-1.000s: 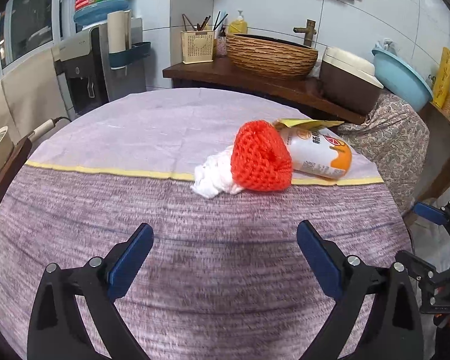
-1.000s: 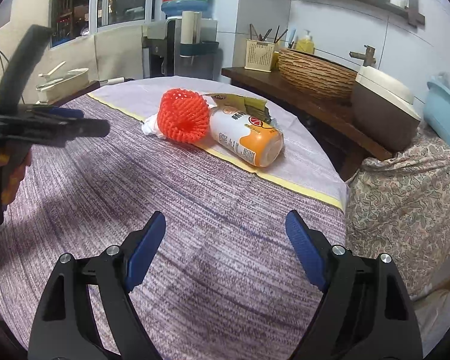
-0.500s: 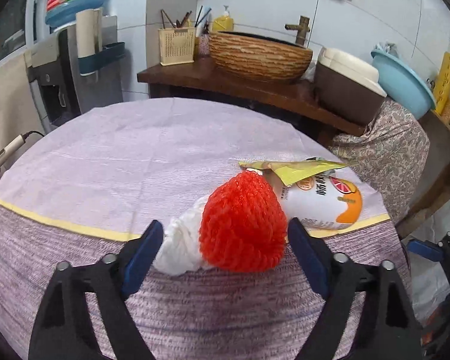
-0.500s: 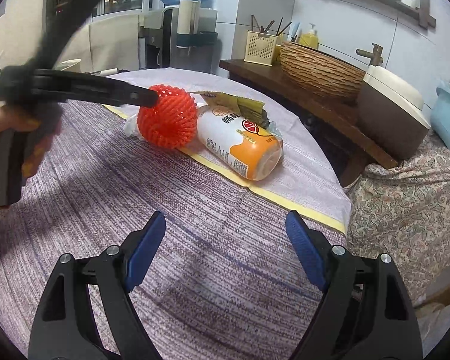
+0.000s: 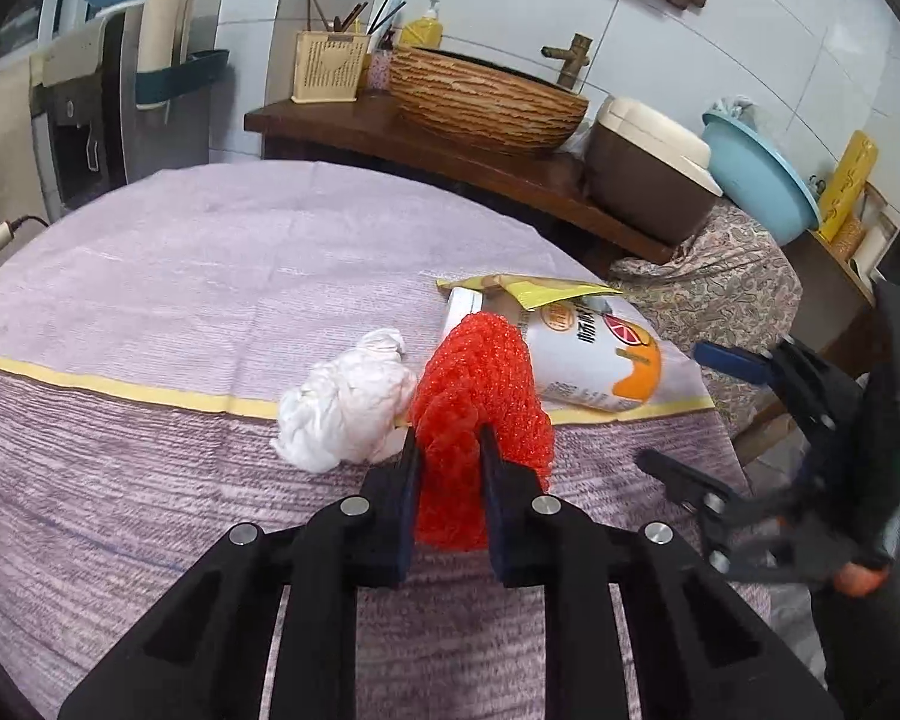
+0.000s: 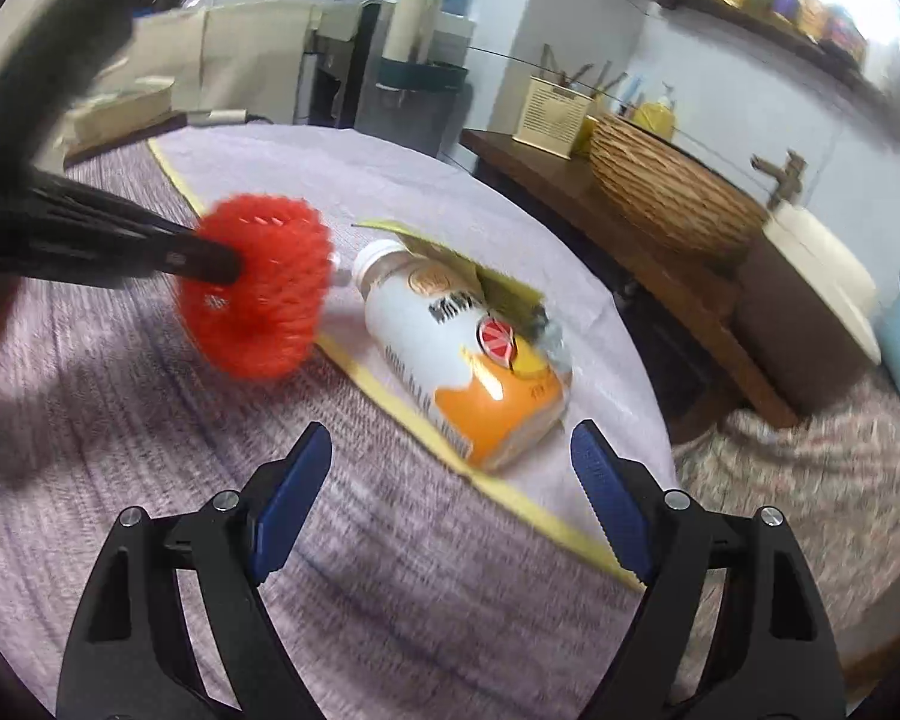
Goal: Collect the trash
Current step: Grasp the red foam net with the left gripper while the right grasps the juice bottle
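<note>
My left gripper (image 5: 449, 450) is shut on the red foam fruit net (image 5: 480, 384), squeezing its near end between the pads. The same red net (image 6: 258, 288) shows in the right wrist view with the left gripper's black finger (image 6: 198, 258) pressed into it. A crumpled white tissue (image 5: 348, 402) lies just left of the net. Behind it lies a white and orange bottle (image 5: 594, 360) on its side under a yellow wrapper (image 5: 546, 291). My right gripper (image 6: 450, 480) stands open just short of the bottle (image 6: 468, 360), nothing between its fingers.
The round table wears a purple cloth (image 5: 150, 510) with a yellow stripe. Behind it a wooden counter (image 5: 426, 138) carries a woven basin (image 5: 486, 99), a chopstick holder (image 5: 330, 66) and a brown cooker (image 5: 648, 180). A floral-covered seat (image 6: 810, 480) stands off the table's right edge.
My left gripper moved forward to the red net and closed on it. The right gripper moved closer to the bottle and stayed open.
</note>
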Available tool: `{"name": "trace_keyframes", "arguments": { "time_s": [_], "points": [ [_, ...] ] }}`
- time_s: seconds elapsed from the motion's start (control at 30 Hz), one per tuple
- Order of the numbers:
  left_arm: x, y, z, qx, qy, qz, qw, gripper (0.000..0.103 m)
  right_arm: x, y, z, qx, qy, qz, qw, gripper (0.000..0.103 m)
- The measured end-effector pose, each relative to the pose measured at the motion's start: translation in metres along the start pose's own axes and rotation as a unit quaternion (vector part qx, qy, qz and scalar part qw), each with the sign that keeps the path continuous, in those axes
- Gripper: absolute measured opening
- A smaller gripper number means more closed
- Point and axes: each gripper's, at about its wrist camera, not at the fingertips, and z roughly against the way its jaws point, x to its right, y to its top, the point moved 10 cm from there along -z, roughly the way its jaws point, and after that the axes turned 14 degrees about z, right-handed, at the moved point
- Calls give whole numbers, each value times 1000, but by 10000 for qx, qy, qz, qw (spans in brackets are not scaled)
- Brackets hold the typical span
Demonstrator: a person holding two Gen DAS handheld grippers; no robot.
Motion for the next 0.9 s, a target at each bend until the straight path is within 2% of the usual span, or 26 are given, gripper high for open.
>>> {"name": "trace_keyframes", "arguments": {
  "time_s": [0.27,0.4,0.47,0.8,0.9],
  "points": [
    [-9,-7,37,295,-42,-66,9995,19,-2,19,-39,-260,-288,915,9950,82],
    [-15,-9,43,418,26,-82,9991,19,-8,21,-62,-505,-638,1800,9803,82],
    [-19,-10,44,433,40,-78,9990,19,-12,21,-72,-600,-604,2044,9752,81],
    [-27,-19,42,332,-46,50,9994,19,-14,29,-75,-623,-430,2021,9764,62],
    [-25,-20,46,351,-76,45,9993,19,-23,27,-64,-603,-353,1945,9784,62]
  ]
}}
